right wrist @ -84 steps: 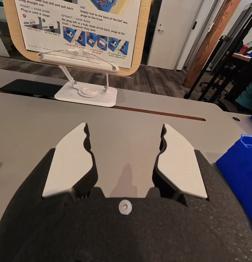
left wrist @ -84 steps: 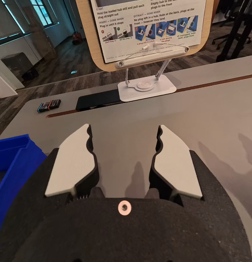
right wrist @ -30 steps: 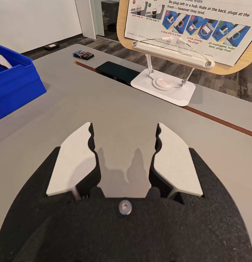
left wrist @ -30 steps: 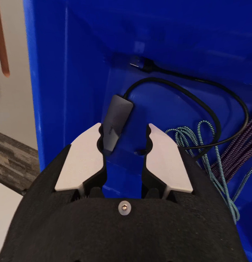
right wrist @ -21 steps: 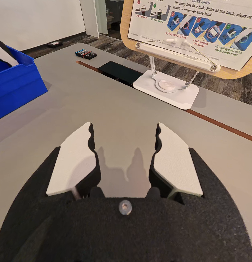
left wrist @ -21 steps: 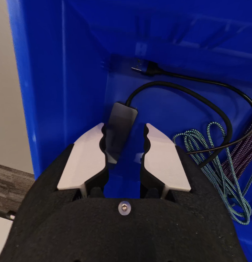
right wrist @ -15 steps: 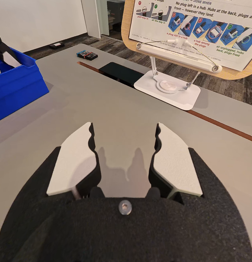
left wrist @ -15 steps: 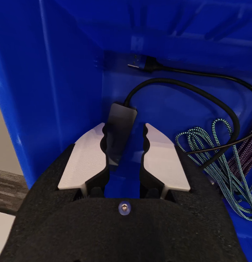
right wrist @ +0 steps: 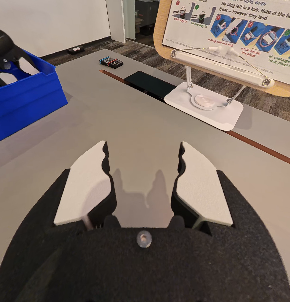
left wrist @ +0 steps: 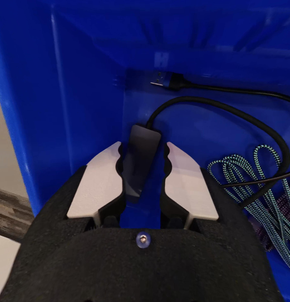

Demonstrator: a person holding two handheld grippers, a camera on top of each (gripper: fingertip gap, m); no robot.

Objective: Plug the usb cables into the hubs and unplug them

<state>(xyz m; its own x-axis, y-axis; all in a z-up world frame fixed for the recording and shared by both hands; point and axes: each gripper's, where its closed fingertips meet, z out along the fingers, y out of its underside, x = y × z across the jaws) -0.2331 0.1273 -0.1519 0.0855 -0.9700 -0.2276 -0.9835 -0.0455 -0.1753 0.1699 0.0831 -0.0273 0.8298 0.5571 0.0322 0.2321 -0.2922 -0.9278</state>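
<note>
The fingers (left wrist: 105,178) of the left gripper (left wrist: 142,145) sit spread inside the blue bin (left wrist: 67,81), straddling the dark hub (left wrist: 141,156) at frame centre; the left one looks to touch it, the right one stands clear. A black USB cable (left wrist: 222,89) and a teal braided cable (left wrist: 255,188) lie right of the hub. The right gripper (right wrist: 143,143) is released above the bare grey bench (right wrist: 141,122), with an instruction board on a white stand (right wrist: 204,107) at upper right.

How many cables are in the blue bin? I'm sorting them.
4 visible: the hub's own thick black cable, a thin black one with a plug at the back, a teal braided coil, a purple one at the right edge. More may be hidden.
</note>
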